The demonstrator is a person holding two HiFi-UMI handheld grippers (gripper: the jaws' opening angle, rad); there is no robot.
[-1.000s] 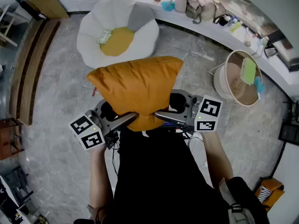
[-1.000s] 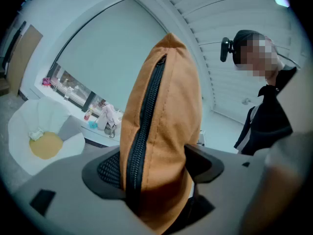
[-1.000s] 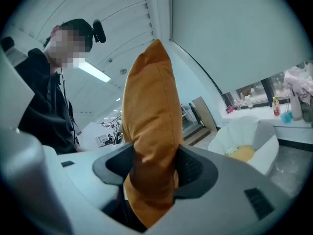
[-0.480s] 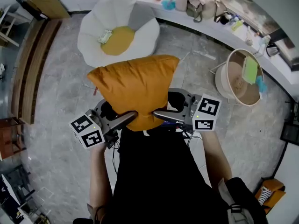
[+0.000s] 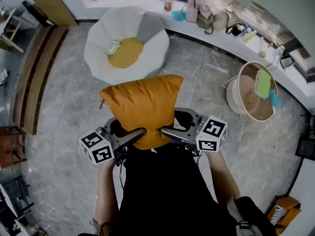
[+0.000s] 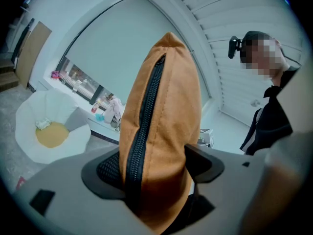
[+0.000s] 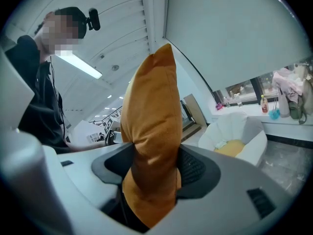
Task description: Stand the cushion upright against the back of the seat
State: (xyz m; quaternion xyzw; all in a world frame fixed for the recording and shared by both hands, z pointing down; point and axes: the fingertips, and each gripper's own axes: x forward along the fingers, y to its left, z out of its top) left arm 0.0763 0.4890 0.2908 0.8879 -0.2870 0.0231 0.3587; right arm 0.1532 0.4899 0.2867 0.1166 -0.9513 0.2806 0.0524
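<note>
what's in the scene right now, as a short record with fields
cushion: orange, held in the air
left gripper: shut on cushion
right gripper: shut on cushion, jaws just opening a bit
chair: white, ahead, small packet on its yellow seat
task: cushion not yet on chair

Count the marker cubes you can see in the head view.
2. One cube is at the lower left of the cushion. The other cube is at its lower right. None seems hidden.
</note>
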